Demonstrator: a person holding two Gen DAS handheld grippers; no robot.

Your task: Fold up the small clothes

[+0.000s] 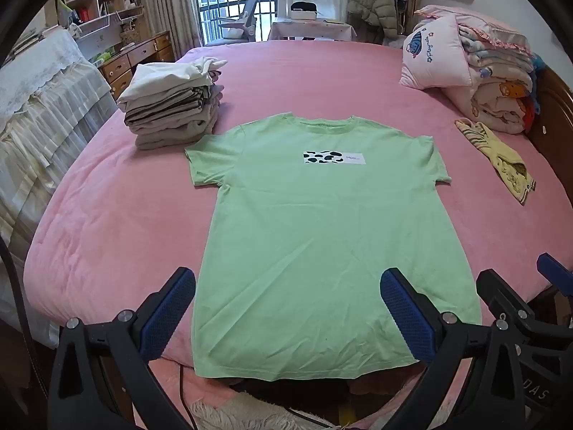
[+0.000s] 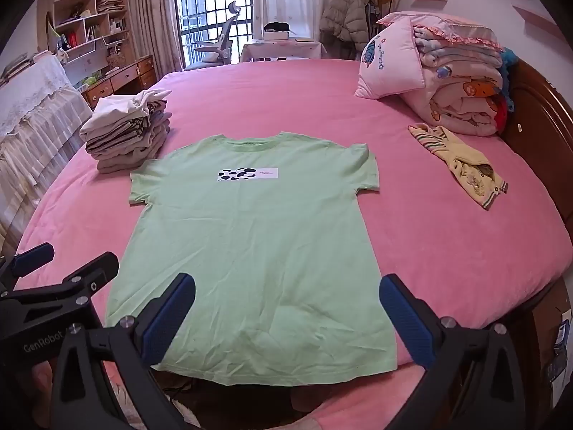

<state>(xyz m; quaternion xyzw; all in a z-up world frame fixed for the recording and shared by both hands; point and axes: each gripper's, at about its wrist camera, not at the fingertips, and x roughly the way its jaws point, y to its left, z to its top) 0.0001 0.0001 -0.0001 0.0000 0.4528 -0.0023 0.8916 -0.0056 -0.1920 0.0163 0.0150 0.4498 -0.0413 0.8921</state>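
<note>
While green T-shirt (image 1: 322,236) lies flat, frame centre, on pink bed (image 1: 107,215), no fold begun. Left gripper (image 1: 286,319) and right gripper (image 2: 286,319) both spread wide, empty, above hem. Next, likely: pinch sleeve edge, fold inward.

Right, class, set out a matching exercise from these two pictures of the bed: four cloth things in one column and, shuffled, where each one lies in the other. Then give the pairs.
Things
1. green T-shirt
2. stack of folded clothes
3. yellow garment
4. pink pillow

Places
A. leaning on the rolled bedding, far right
B. spread flat, mid-bed, hem at the near edge
C. crumpled on the cover, right of the shirt
D. piled beyond the shirt's left sleeve

Pairs: 1-B, 2-D, 3-C, 4-A
</note>
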